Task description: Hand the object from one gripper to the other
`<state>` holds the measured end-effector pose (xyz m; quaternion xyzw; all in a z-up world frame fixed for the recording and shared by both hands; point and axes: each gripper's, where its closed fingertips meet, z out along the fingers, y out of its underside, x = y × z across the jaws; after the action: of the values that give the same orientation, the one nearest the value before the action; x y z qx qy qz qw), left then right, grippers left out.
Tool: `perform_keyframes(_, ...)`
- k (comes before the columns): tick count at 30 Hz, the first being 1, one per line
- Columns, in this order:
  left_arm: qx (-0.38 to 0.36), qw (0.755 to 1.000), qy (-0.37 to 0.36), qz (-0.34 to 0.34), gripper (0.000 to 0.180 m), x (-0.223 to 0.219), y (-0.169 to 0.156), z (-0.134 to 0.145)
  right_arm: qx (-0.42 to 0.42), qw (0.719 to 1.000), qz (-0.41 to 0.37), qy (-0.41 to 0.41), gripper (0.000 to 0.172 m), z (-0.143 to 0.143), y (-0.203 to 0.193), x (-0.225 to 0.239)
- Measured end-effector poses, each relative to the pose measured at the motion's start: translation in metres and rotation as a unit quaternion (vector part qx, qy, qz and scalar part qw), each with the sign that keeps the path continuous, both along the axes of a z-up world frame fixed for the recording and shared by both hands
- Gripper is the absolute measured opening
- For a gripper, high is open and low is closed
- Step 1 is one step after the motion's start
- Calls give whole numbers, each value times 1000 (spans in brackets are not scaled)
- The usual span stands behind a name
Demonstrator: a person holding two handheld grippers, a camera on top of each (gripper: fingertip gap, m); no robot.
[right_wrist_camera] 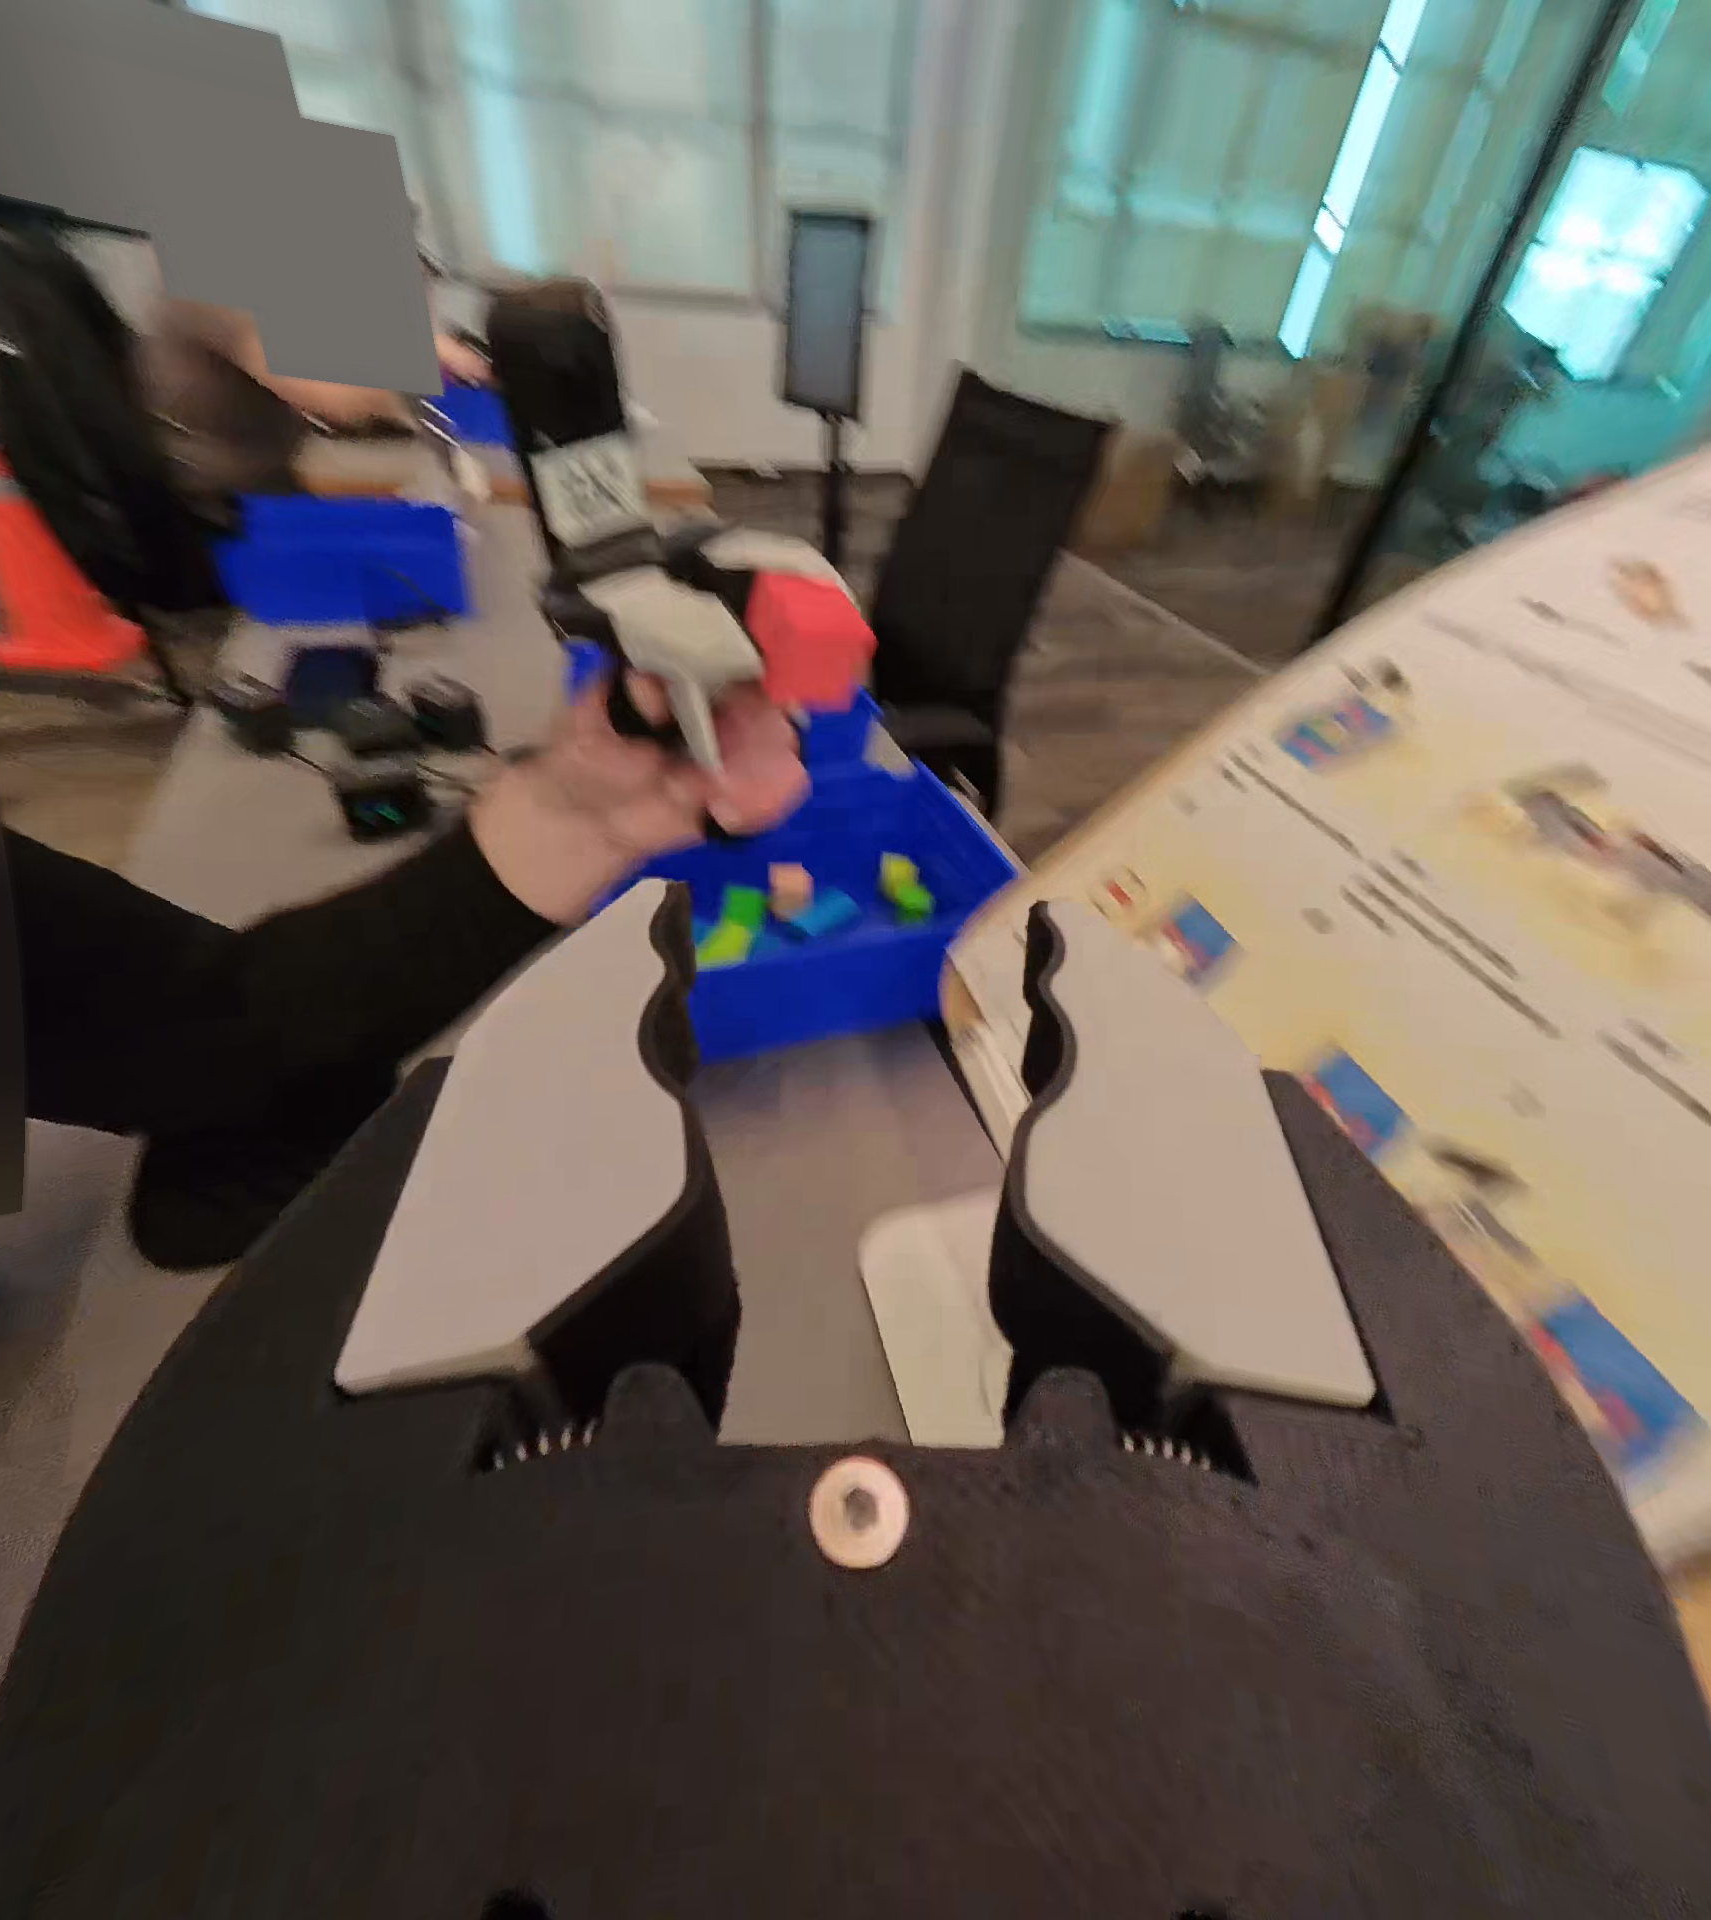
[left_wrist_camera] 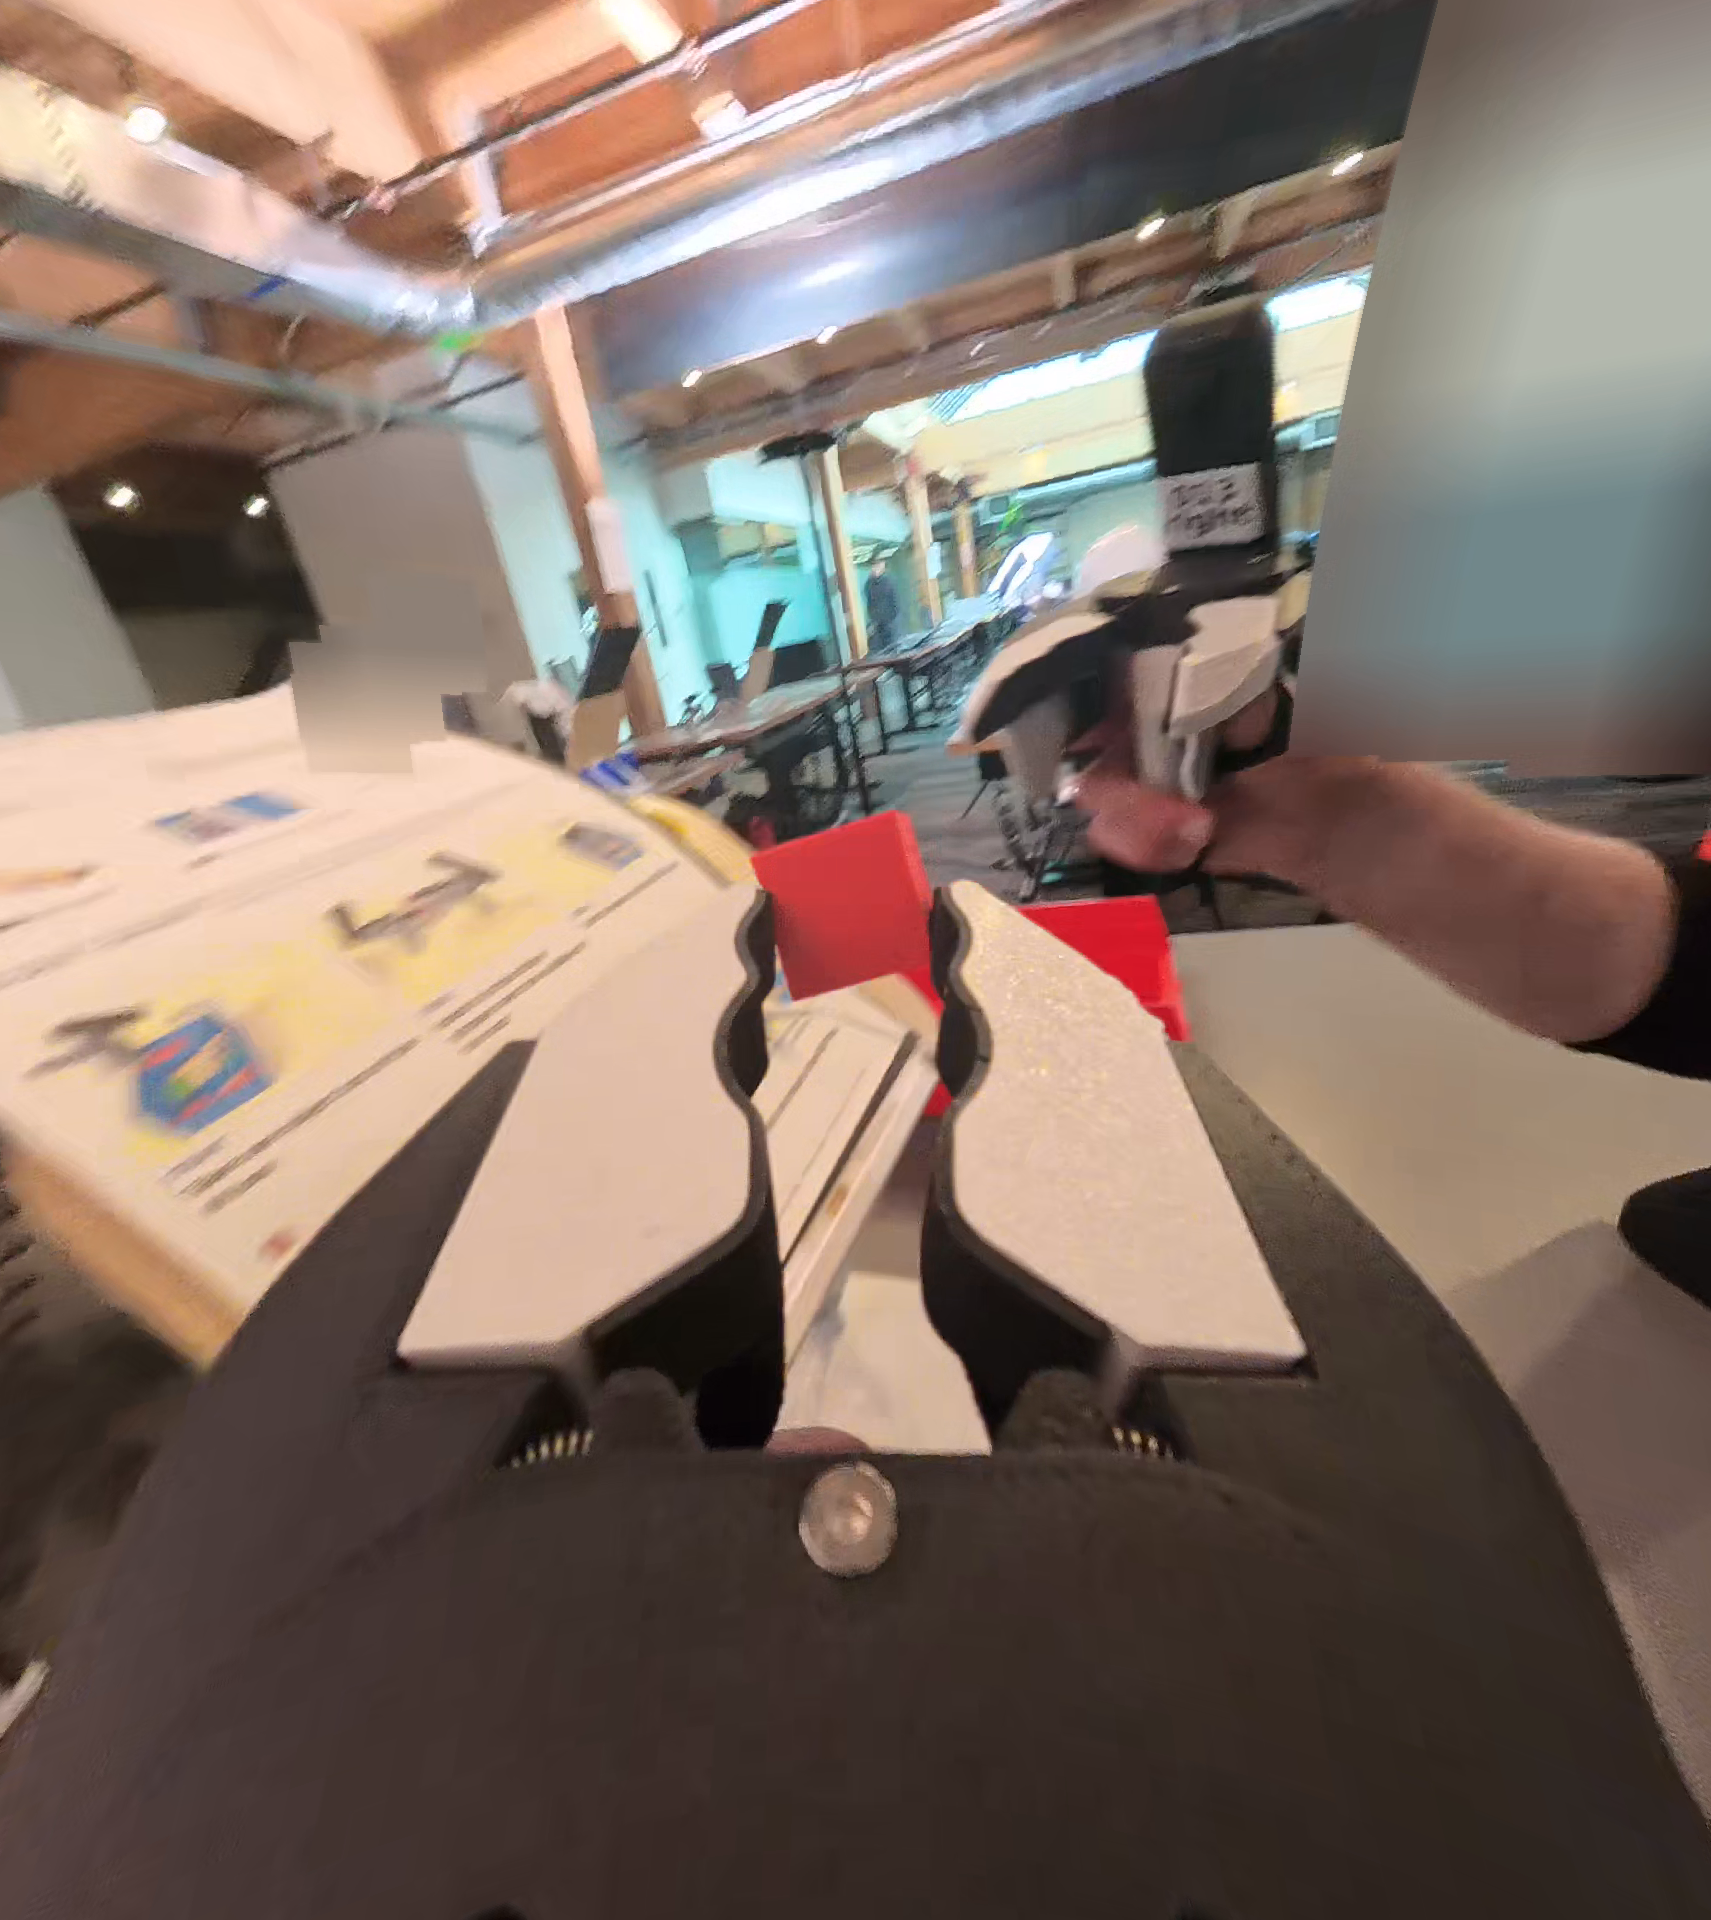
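Two handheld grippers: the left gripper [left_wrist_camera: 851, 935] and the right gripper [right_wrist_camera: 856, 951]. One red cube [left_wrist_camera: 846, 904], clamped at the left gripper's fingertips. One red bin [left_wrist_camera: 1116, 961] just behind that cube. One blue bin [right_wrist_camera: 830, 987] beyond the right gripper, holding about five small blocks [right_wrist_camera: 799, 909], too blurred for a sure count. A second blue bin [right_wrist_camera: 342, 556] farther back. One printed poster board [right_wrist_camera: 1453, 883] beside the blue bin. One orange traffic cone [right_wrist_camera: 9, 561]. One black chair [right_wrist_camera: 976, 582].

Grey table [right_wrist_camera: 809, 1164], blue bin [right_wrist_camera: 820, 987] of coloured blocks, red bin [left_wrist_camera: 1121, 956], printed poster board [left_wrist_camera: 207, 935]
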<state>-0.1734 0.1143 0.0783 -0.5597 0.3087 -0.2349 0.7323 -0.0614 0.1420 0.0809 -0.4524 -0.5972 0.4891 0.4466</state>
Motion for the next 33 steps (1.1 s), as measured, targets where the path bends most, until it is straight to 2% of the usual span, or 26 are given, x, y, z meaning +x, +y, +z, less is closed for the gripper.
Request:
perform_keyframes(3,17,998,-3,-56,29,38,-6,0,-20,997,63,42,59,6,-25,-24)
perform_keyframes(6,28,996,-5,-81,29,57,-8,-2,-41,993,92,58,57,4,-32,-38)
perform_keyframes(10,38,994,-12,-98,29,67,-12,-1,-77,988,126,50,53,-2,-38,-47)
perform_keyframes(16,40,994,-9,-105,29,74,-14,-1,-101,981,157,60,33,-3,-44,-48)
perform_keyframes(18,44,994,-13,-99,29,74,-13,-1,-95,982,153,64,26,-3,-44,-47)
perform_keyframes(25,44,995,-22,-84,29,75,-10,1,-94,983,135,75,25,1,-41,-45)
perform_keyframes(29,62,994,-37,-82,26,77,-15,9,-97,982,129,95,25,12,-40,-33)
perform_keyframes(33,80,993,-49,-72,20,67,-23,20,-69,993,59,74,25,23,-8,-2)
